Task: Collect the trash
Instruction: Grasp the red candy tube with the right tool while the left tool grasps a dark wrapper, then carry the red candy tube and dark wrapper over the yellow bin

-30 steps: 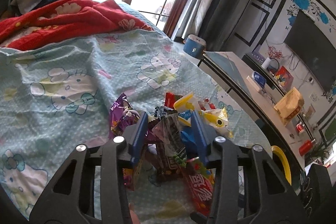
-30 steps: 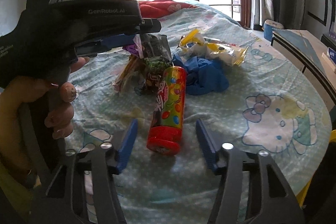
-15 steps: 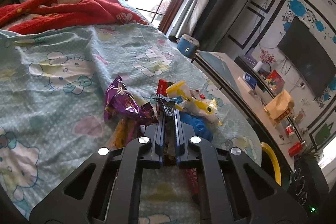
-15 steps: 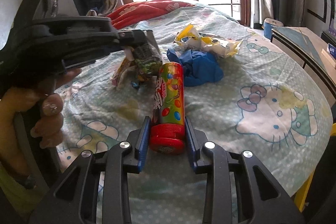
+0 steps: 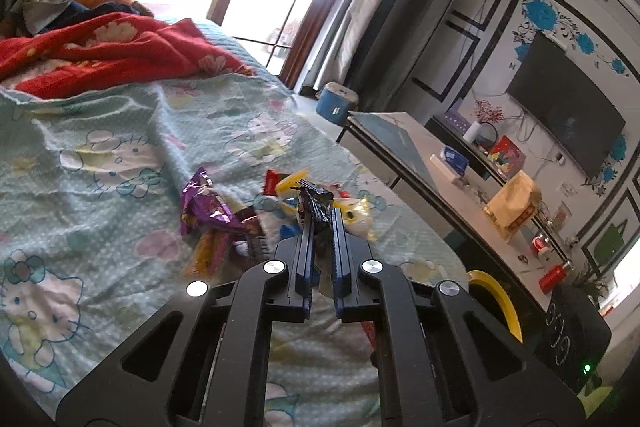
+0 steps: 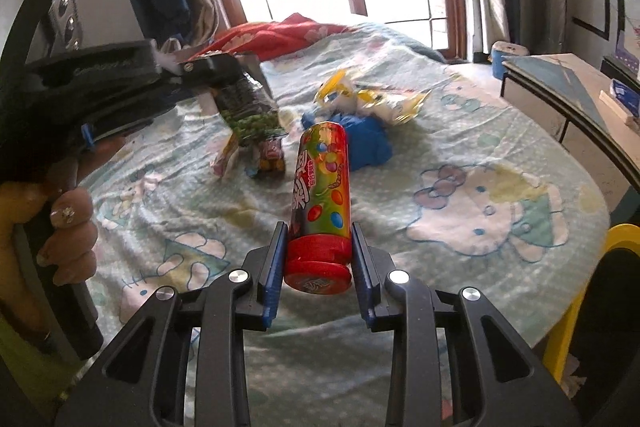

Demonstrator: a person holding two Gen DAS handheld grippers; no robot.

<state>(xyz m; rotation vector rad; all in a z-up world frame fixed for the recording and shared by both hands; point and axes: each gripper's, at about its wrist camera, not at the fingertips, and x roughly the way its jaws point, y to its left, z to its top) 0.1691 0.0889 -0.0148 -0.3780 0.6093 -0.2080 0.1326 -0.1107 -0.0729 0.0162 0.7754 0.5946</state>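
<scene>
Gripping a candy tube (image 6: 322, 195) by its red cap end, the right gripper (image 6: 318, 259) lifts it near the bedsheet (image 6: 460, 131). Further left, the left gripper (image 5: 322, 227) pinches a dangling snack wrapper (image 6: 248, 107). The round tube could slip out; the thin wrapper might tear free.

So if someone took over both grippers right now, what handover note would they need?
Left gripper: shut on a dark green-pea snack wrapper, lifted off the bed.
Right gripper: shut on the red-capped candy tube, which points away from the camera.
On the cartoon-cat bedsheet: purple foil wrapper, crumpled blue glove, yellow-white wrappers, small packets.
Done: two pieces gripped. Left: bin them, then collect the rest. A yellow rim shows past the bed edge; what it belongs to is unclear.
</scene>
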